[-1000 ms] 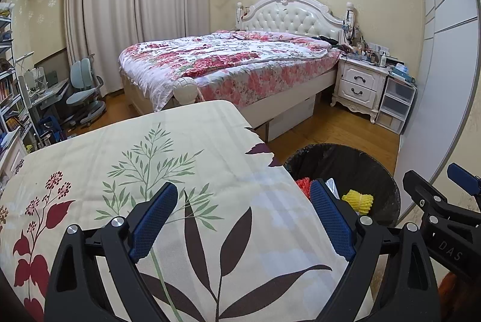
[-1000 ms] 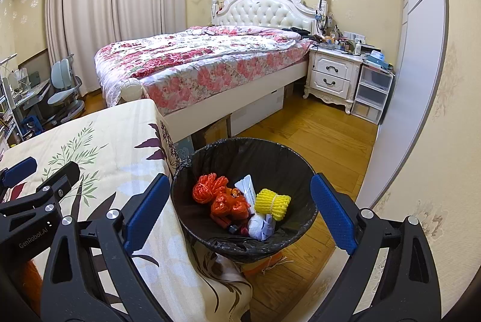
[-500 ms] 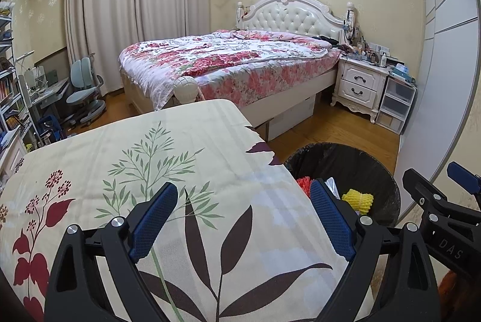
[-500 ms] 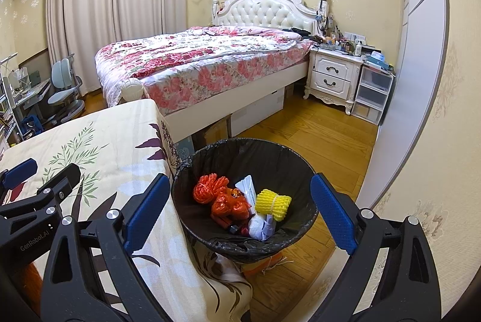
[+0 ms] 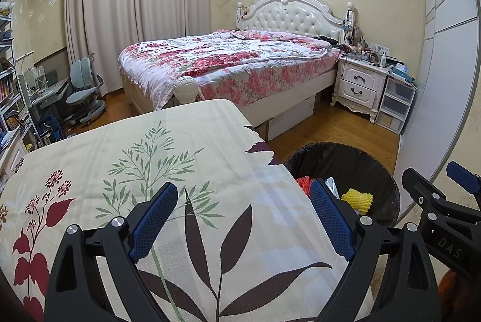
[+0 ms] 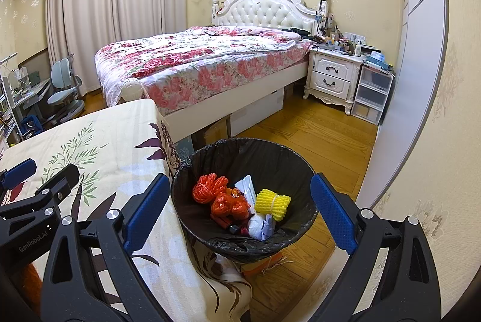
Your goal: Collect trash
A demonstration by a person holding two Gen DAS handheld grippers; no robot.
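A black-lined trash bin (image 6: 210, 159) stands on the floor at the right edge of the cloth-covered table (image 6: 114, 141). Inside it lie orange net bundles (image 6: 210, 188), a yellow foam net (image 6: 273, 202), a white tube (image 6: 248, 189) and crumpled white paper (image 6: 260, 227). My right gripper (image 6: 240, 211) hangs open above the bin with nothing between its blue pads. My left gripper (image 5: 240, 217) is open over the bare tablecloth (image 5: 150, 147), holding nothing. The bin (image 5: 360, 165) shows at the right in the left wrist view, beside the right gripper's body (image 5: 442, 220).
A bed with a floral quilt (image 6: 204, 57) fills the back of the room. A white nightstand (image 6: 333, 75) and plastic drawers (image 6: 371, 93) stand at the right. A sliding wardrobe door (image 6: 421, 66) runs along the right. A chair (image 5: 84, 93) and desk sit far left.
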